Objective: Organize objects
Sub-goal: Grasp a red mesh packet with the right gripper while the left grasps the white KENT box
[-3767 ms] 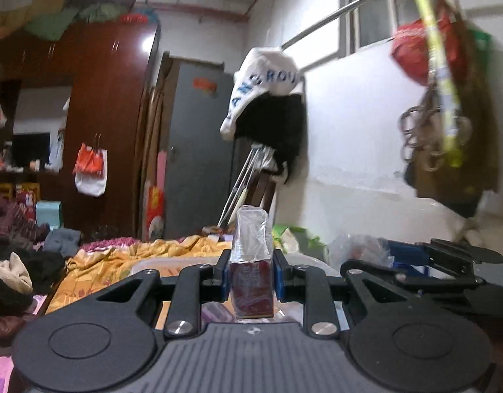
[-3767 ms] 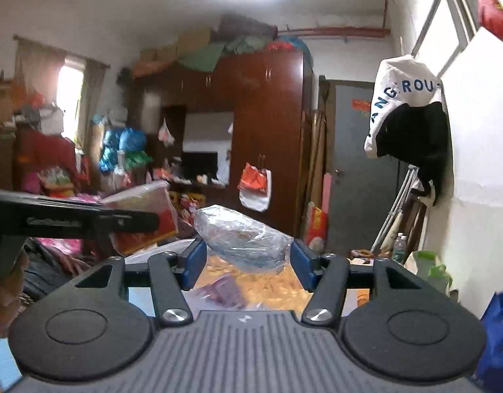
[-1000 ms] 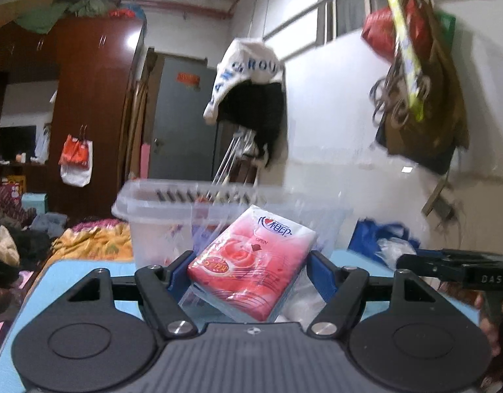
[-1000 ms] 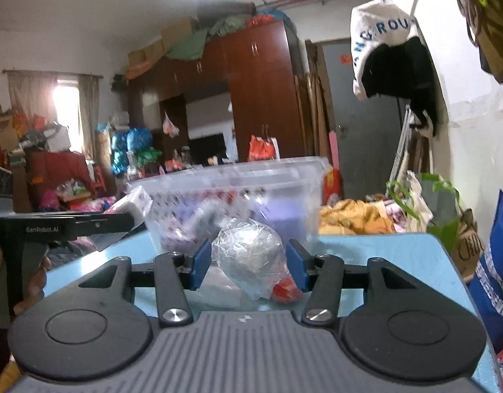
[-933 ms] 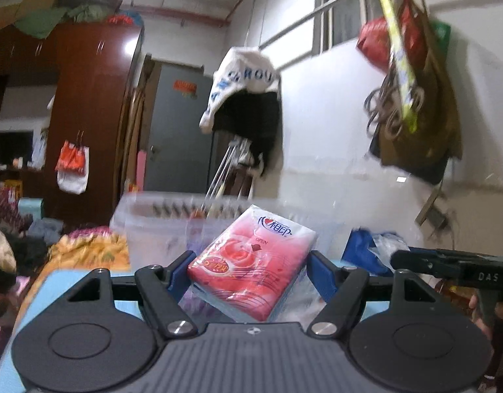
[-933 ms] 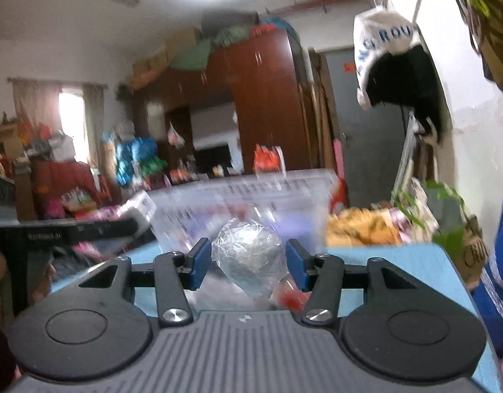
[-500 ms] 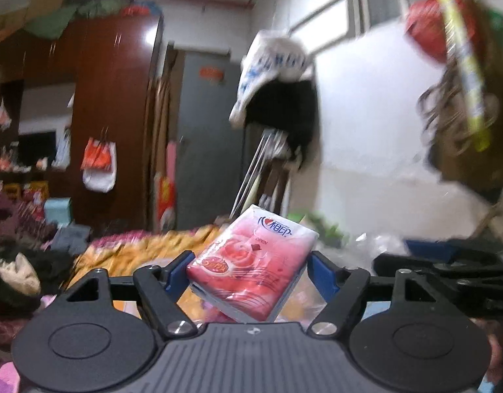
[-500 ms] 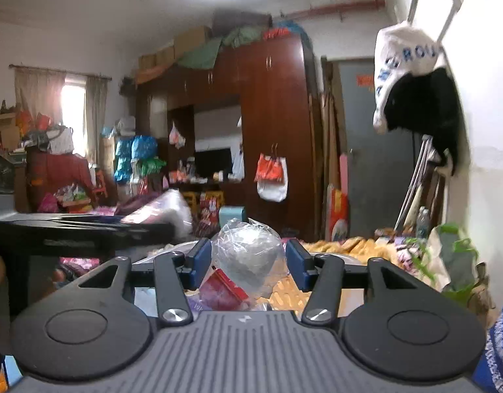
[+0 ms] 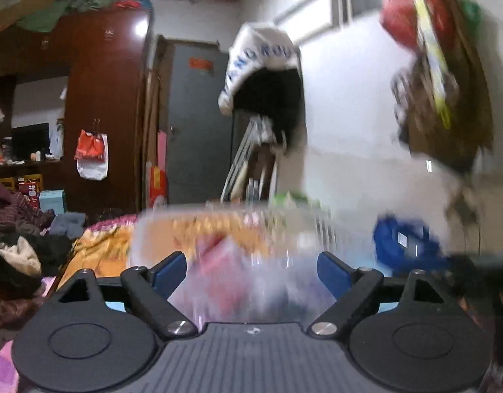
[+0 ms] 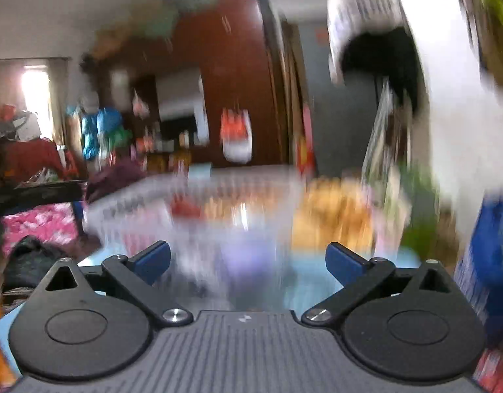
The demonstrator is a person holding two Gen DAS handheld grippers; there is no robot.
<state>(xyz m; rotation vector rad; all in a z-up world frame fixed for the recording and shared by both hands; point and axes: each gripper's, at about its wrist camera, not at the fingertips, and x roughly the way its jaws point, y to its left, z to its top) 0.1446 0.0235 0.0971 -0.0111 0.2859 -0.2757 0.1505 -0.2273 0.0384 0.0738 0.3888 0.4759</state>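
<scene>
Both my left tongs (image 9: 251, 270) and right tongs (image 10: 248, 262) are opening, empty, near the clear plastic bin (image 9: 238, 226); blurred swinging could clip its rim, tipping it off the counter (image 10: 313, 281).

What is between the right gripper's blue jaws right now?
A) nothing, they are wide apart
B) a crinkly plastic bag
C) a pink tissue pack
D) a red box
A: the right gripper has its jaws spread wide and opening, with only the blurred clear plastic basket beyond them, nothing pinched.
</scene>
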